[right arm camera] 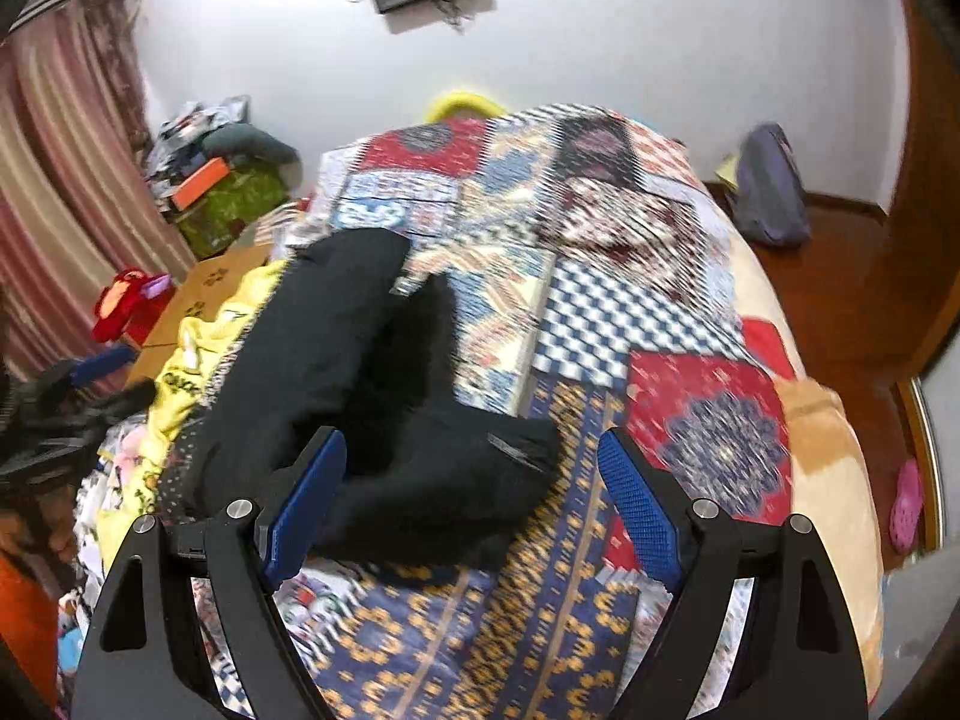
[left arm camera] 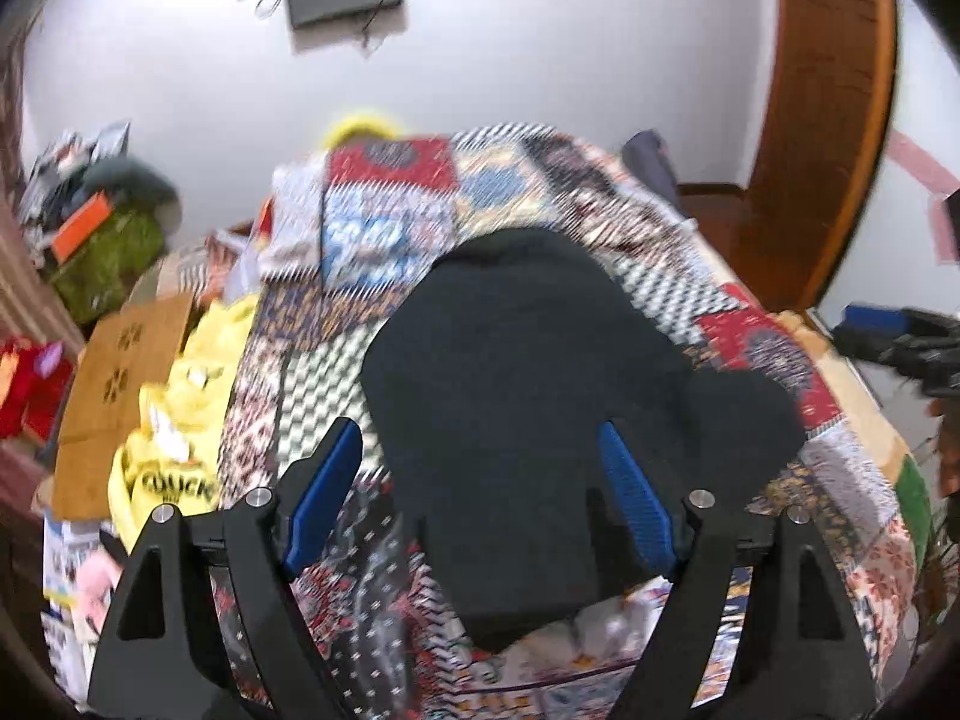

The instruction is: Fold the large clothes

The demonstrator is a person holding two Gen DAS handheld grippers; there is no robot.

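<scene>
- Left gripper is hovering above the black garment, jaws spread wide and grasping nothing; the cloth is lying below them, not pinched.
- Right gripper is likewise hanging released, jaws wide apart, with the near end of the garment showing between and beyond its blue pads, no pad pressing on it.
- The garment is sitting on the patchwork quilt of the bed, toward its left side, bunched into a thick, lumpy bundle rather than a flat rectangle; in the right view it is running from the near edge back toward the yellow clothes heaped just beside it.
- Both views are smeared with motion blur, so seams and hems are hard to pick out.
- My read: a fold seems to have been laid down, and the next grasp is being lined up.
- To do that well, each gripper should be going for a distinct corner or edge, not the fat middle, where several layers would be caught at once.
- Pinching one clean edge per side, lifting together and keeping the cloth taut between them should be giving a straight crease.
- The risk I'm seeing: black on black is hiding the layers, so a jaw could be snagging the quilt or dragging the bundle toward the yellow heap.
- Smoothing the lumps before the next fold looks worthwhile.
</scene>
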